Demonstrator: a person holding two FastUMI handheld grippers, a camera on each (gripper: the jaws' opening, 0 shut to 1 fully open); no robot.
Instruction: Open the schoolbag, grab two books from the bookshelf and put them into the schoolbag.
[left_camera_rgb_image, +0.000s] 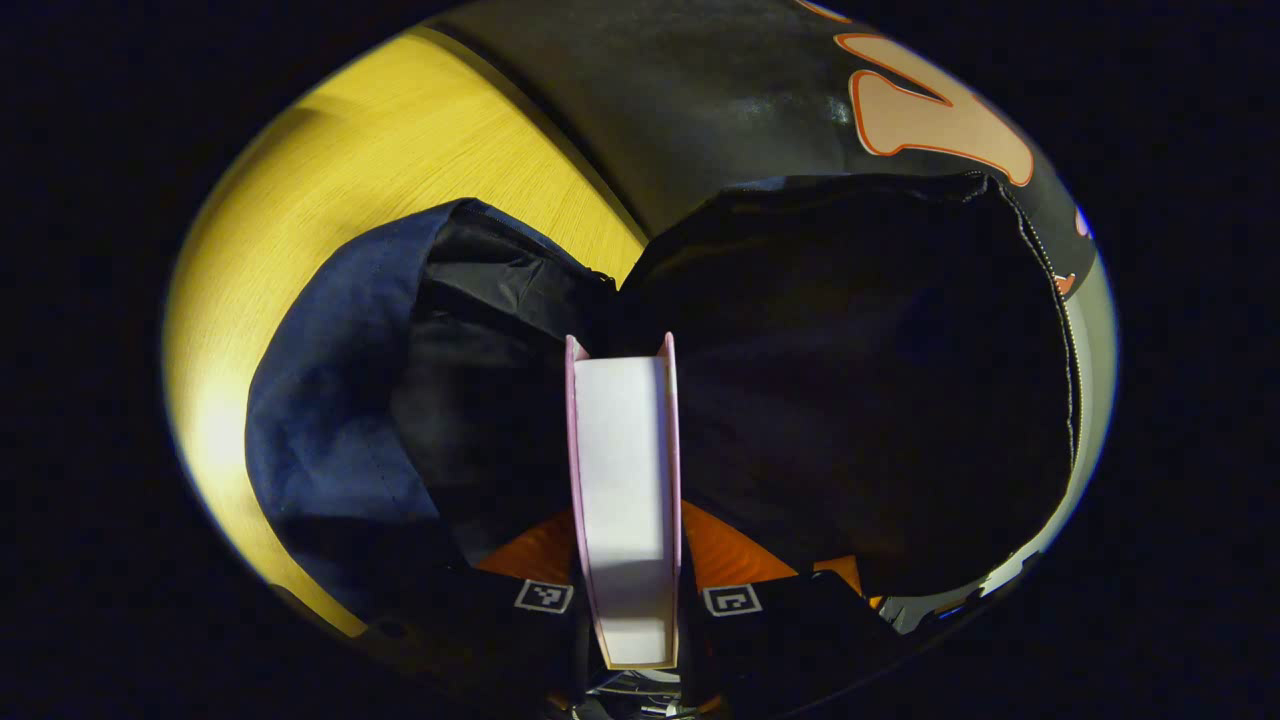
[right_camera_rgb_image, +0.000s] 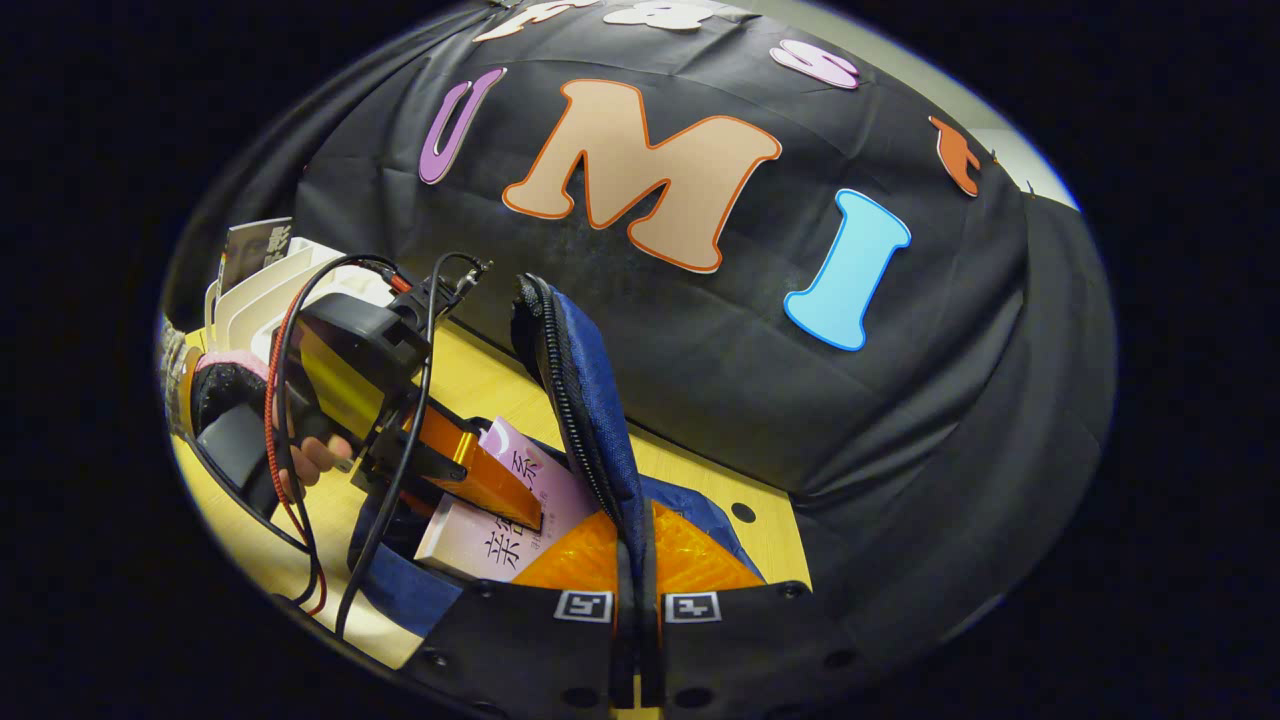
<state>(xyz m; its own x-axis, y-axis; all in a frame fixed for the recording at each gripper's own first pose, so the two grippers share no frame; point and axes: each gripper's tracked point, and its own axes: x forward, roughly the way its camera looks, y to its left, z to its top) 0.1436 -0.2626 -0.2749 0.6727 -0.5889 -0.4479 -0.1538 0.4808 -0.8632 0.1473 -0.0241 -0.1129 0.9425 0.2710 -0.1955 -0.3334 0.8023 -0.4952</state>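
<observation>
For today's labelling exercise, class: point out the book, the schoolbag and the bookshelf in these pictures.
book (left_camera_rgb_image: 625, 480): left gripper view, on its page edge, between the covers.
schoolbag (right_camera_rgb_image: 598, 400): right gripper view, on the raised blue flap beside the zip.
bookshelf (right_camera_rgb_image: 262, 290): right gripper view, on a white divider at far left.

Left gripper view: book clamped edge-on between the left gripper fingers, reaching toward 12 o'clock into the open schoolbag. Bag flap standing at 3 o'clock of the book, bag body at 9 o'clock. Table behind, at 10 to 11 o'clock.

Right gripper view: right gripper pinching the flap's zipper edge, flap rising toward 12 o'clock. Left gripper, hand behind it, at 9 o'clock of the flap, holding the book low in the bag. Bookshelf farther off at 10 o'clock, on the table.
</observation>
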